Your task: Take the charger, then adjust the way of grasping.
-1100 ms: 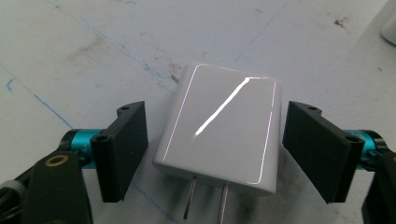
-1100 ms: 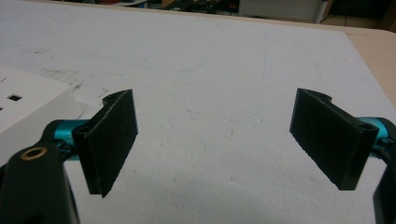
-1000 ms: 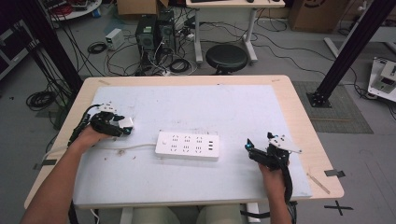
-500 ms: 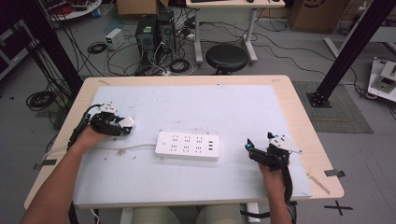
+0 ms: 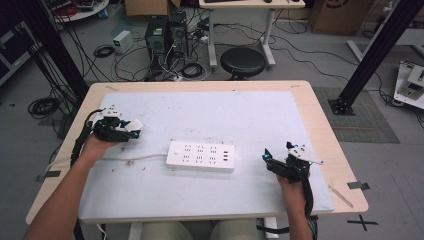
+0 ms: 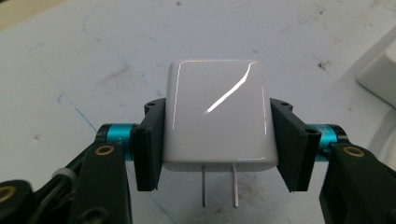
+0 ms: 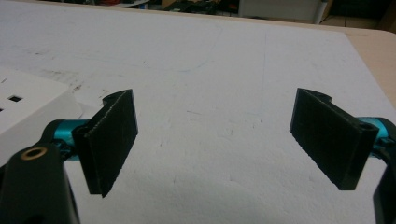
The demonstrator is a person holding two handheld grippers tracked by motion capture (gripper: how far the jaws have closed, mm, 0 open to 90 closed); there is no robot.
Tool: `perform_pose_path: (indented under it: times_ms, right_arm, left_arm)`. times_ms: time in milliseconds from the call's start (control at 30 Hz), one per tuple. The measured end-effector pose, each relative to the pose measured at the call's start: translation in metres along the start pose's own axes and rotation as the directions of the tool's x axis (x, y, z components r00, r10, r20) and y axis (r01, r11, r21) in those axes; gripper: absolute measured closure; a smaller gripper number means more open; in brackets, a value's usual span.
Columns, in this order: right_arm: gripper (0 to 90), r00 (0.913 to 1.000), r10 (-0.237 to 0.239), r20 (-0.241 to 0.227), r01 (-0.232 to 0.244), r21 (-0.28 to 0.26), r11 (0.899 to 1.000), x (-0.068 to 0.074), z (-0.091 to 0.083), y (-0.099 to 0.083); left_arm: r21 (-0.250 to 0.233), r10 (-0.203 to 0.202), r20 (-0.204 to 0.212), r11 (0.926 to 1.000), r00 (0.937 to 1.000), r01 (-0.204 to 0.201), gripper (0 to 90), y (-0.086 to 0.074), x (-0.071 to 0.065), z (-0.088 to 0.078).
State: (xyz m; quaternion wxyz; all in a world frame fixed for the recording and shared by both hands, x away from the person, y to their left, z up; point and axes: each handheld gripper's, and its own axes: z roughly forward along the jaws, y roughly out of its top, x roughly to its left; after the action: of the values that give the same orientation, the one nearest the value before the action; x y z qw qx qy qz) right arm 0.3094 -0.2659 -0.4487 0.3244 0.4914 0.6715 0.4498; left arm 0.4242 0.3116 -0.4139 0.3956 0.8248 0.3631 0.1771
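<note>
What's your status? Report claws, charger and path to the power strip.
Left claw shut on charger, prongs bare. Right claw open, idle. Power strip between them, path clear.

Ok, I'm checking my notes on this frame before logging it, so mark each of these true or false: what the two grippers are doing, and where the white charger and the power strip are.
1. The left gripper is shut on the glossy white plug-in charger block. True.
2. The charger's two metal prongs are already in a socket. False: they hang bare above the table's white mat.
3. The right gripper holds the long white power strip. False: its jaws stand open with nothing between them.
4. The power strip lies flat on the mat between the two grippers. True.
5. The charger is black. False: it is white.
</note>
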Motion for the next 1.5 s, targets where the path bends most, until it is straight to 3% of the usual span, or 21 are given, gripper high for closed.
perform_pose_path:
  times_ms: [133, 267, 400, 733, 767, 800, 933, 1067, 1500]
  right_arm:
    - [15.5, 0.9999, 0.006, -0.011, -0.006, 0.0, 1.0, -0.001, 0.0, 0.0]
    - [15.5, 0.9998, 0.01, -0.017, -0.01, 0.001, 1.0, -0.002, 0.0, 0.0]
    - [15.5, 0.9997, 0.011, -0.02, -0.011, 0.0, 1.0, -0.001, 0.0, 0.0]
    - [15.5, 0.9993, 0.0, -0.038, -0.001, -0.017, 1.0, -0.002, -0.002, -0.001]
    - [15.5, 0.9993, 0.0, -0.038, -0.001, -0.017, 1.0, -0.002, -0.002, -0.001]
    - [15.6, 0.9992, 0.011, -0.038, -0.012, -0.025, 1.0, -0.002, -0.003, -0.001]
    - [15.6, 0.9991, 0.0, -0.041, -0.001, -0.029, 1.0, -0.002, -0.003, -0.001]
    - [15.5, 0.9989, -0.004, -0.047, 0.002, -0.03, 1.0, -0.001, -0.003, -0.001]
    - [15.6, 0.9988, 0.003, -0.049, -0.005, -0.044, 0.999, -0.002, -0.004, -0.002]
  left_arm:
    - [-0.021, -0.031, -0.045, 0.9993, 0.9985, 0.03, 42.5, 0.002, -0.012, -0.01]
    - [-0.048, -0.053, -0.054, 0.9976, 0.9971, 0.051, 42.5, 0.001, -0.023, -0.02]
    - [-0.11, -0.084, -0.059, 0.991, 0.9947, 0.077, 42.5, 0.0, -0.037, -0.031]
    - [-0.213, -0.095, -0.062, 0.9737, 0.9935, 0.08, 42.5, -0.002, -0.073, -0.048]
    - [-0.213, -0.095, -0.062, 0.9737, 0.9935, 0.08, 42.5, -0.002, -0.073, -0.048]
    - [-0.228, -0.091, -0.067, 0.9709, 0.9936, 0.073, 42.5, -0.001, -0.085, -0.051]
    - [-0.244, -0.078, -0.064, 0.968, 0.9949, 0.06, 42.5, 0.001, -0.098, -0.054]
    - [-0.245, -0.058, -0.052, 0.9686, 0.997, 0.044, 42.5, 0.002, -0.112, -0.052]
    - [-0.265, 0.0, -0.016, 0.9643, 0.9999, -0.004, 42.5, 0.008, -0.141, -0.046]
